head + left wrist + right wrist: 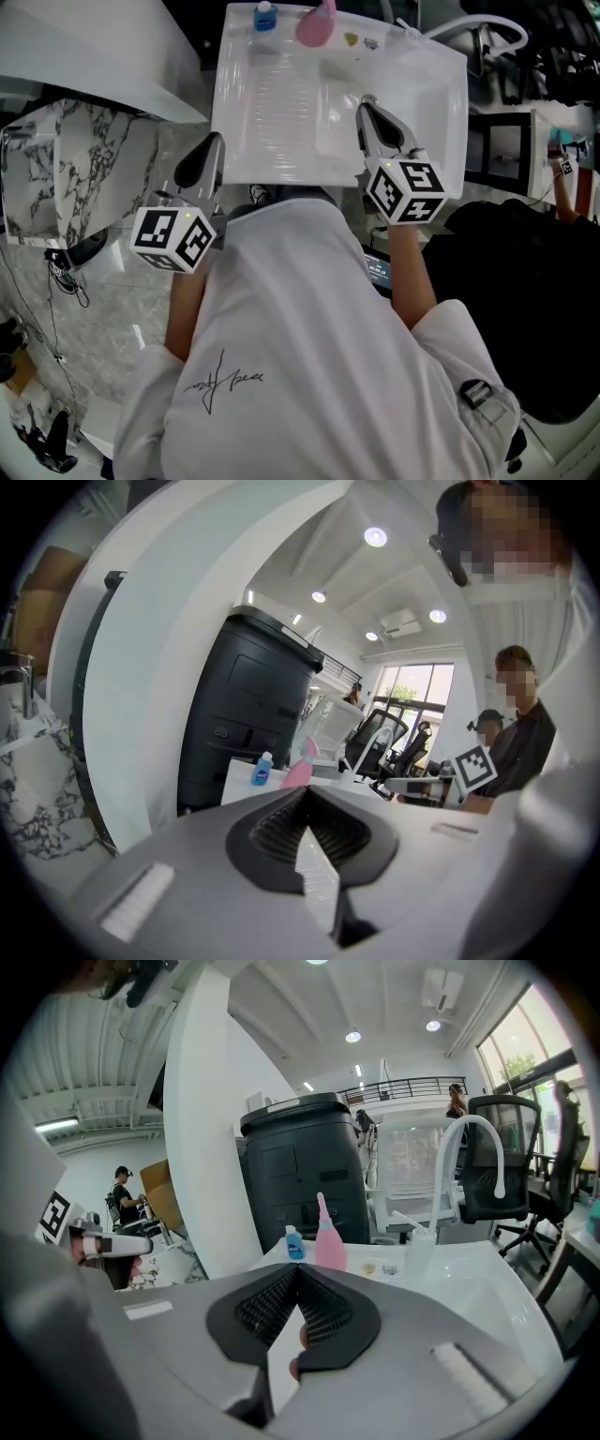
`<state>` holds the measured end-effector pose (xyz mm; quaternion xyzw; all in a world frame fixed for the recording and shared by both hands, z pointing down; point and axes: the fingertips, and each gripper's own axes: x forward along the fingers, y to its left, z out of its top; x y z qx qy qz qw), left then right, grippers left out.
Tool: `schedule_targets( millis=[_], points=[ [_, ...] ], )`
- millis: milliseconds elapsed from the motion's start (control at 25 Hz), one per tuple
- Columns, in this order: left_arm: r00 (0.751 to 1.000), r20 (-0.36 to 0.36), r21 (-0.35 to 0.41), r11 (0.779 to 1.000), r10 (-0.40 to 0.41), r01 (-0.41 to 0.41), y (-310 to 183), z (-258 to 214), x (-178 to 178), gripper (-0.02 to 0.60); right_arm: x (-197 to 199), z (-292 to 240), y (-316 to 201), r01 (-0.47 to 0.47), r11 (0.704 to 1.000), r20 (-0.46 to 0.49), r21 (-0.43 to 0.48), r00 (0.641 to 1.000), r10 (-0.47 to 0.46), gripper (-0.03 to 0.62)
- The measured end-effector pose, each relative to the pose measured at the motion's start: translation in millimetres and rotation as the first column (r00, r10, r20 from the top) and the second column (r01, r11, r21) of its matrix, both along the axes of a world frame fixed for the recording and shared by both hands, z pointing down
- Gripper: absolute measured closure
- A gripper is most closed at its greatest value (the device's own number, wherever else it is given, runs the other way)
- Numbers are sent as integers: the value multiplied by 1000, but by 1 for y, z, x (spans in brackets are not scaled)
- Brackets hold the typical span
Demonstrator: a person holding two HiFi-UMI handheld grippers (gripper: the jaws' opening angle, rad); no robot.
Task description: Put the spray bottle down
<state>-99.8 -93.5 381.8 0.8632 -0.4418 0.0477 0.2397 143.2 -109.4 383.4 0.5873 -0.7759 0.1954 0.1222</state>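
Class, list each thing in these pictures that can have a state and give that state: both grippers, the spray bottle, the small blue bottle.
left gripper: shut, empty.
right gripper: shut, empty.
pink spray bottle: upright on the back ledge of the sink, not held.
small blue bottle: upright beside it.

Head view: steeply down from above onto sink point(234, 141). Gripper views: low at its near edge, facing across. Pink bottle point(329, 1241) shared by all three.
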Motion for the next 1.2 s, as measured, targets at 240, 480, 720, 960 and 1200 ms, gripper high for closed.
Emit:
schedule_targets(
  millis=[240,480,720,960,1200],
  points=[
    [1000,5,-3,1000,-15,15,4,1,-8,531,-11,5,13,28,999,17,-25,999,-28,597],
    [1000,19,7,1000,-15,15,7,1,-9,531,-23,0,22,52,998,21,-26,998,-51,599],
    [1000,20,6,1000,4,-4,9,1,-4,531,-22,-5,24,40,999,7,-6,999,-40,599],
    [1000,21,6,1000,12,-13,11,2,-3,531,-28,-4,25,63,998,-4,-9,998,-63,599],
    [1000,22,3,1000,6,-7,12,2,-5,531,-28,0,26,64,998,-5,-16,998,-64,599]
  ],
)
